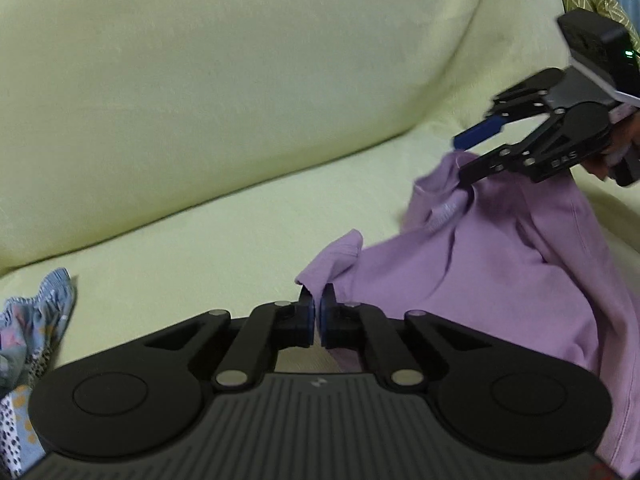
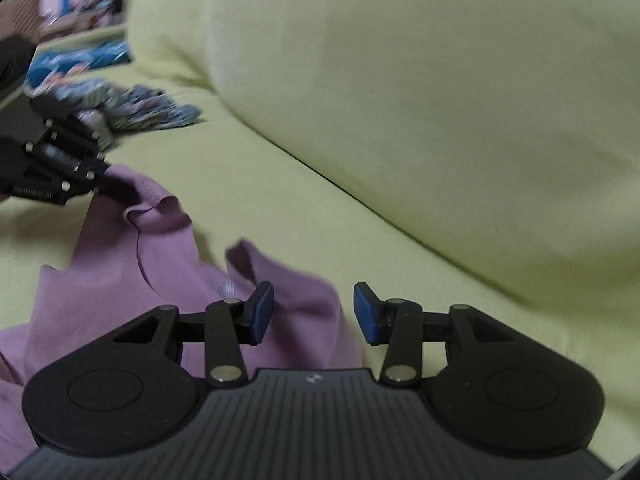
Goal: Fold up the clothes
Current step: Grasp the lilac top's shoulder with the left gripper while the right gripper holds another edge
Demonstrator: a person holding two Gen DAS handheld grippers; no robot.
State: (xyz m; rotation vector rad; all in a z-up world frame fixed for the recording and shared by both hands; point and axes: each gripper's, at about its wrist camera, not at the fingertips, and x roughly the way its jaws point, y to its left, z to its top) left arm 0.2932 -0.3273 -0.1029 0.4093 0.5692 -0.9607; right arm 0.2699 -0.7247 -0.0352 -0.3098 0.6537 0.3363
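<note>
Surface: pale yellow-green fabric sofa (image 1: 240, 140)
Garments: one lilac cotton shirt (image 1: 500, 280) crumpled on seat, axis unclear; one blue patterned heap (image 1: 36, 320)
Left gripper (image 1: 317, 312): pinching shirt edge
Right gripper (image 2: 314, 312): spread, empty

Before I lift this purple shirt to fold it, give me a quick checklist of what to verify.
1. Left gripper shut on an edge of the purple shirt: ok.
2. Right gripper gripping the shirt: not ok, jaws open, nothing between the pads.
3. Shirt lying flat: not ok, bunched and creased on the sofa seat.
4. Patterned clothes clear of the shirt: ok, they lie apart on the seat.
5. Which part of the shirt the left gripper pinches, hem or sleeve: cannot tell.
</note>
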